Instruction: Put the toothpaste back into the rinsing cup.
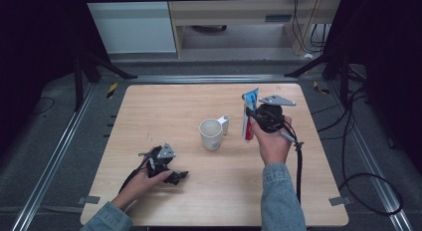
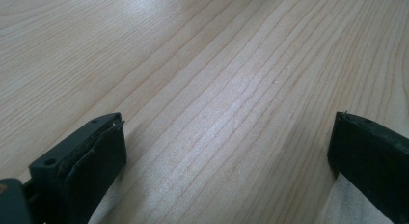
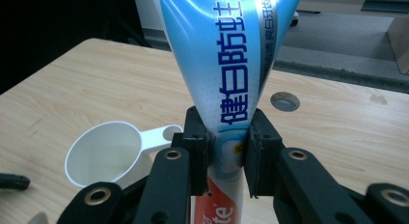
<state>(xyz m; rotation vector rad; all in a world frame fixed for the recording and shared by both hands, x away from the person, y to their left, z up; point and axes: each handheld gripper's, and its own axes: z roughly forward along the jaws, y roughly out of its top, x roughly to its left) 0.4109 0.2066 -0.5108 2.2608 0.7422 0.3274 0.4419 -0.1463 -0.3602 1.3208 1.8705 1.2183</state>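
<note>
The right gripper [image 3: 226,151] clamped its two black jaws on a blue-and-white toothpaste tube [image 3: 226,64], holding it upright above the wooden table [image 1: 164,106], just right of a white cup [image 1: 211,133]. Across the table, near the front left, the left gripper [image 1: 169,172] lay low over bare wood in the person's hand, its jaws wide apart with nothing between them.
</note>
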